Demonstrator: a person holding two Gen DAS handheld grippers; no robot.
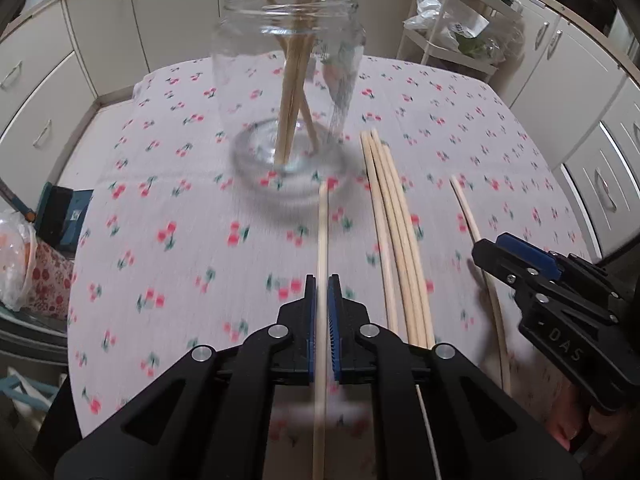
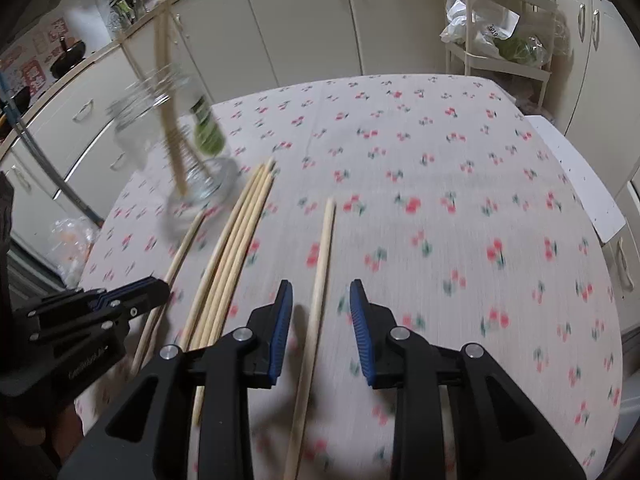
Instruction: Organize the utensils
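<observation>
Left wrist view
Left gripper (image 1: 322, 292): clenched on one chopstick (image 1: 322, 224), just short of the glass jar (image 1: 290, 92).
Handling: light, stiff, smooth; likely pivots unless pinched mid-shaft.

Right wrist view
Right gripper (image 2: 320, 300): released, astride a lone chopstick (image 2: 320, 272) on the tablecloth (image 2: 460, 200).
Bundle (image 2: 236, 240): just beside.

Left tool (image 1: 323, 304): matte black plastic body, two angular arms with triangular cut-outs, each ending in a finger (image 1: 310, 320) faced with a ribbed blue pad. Round silver pivot pins at the linkage joints, four showing across the near side. A thin pale cable runs under its right arm. Right tool (image 2: 321, 312): same build, black frame, blue ribbed pads, silver pins at each joint. From the left wrist view its side shows small silver screws and raised letters "DAS" on the black housing. From the right wrist view the left tool's side carries small white lettering, too blurred to read.
</observation>
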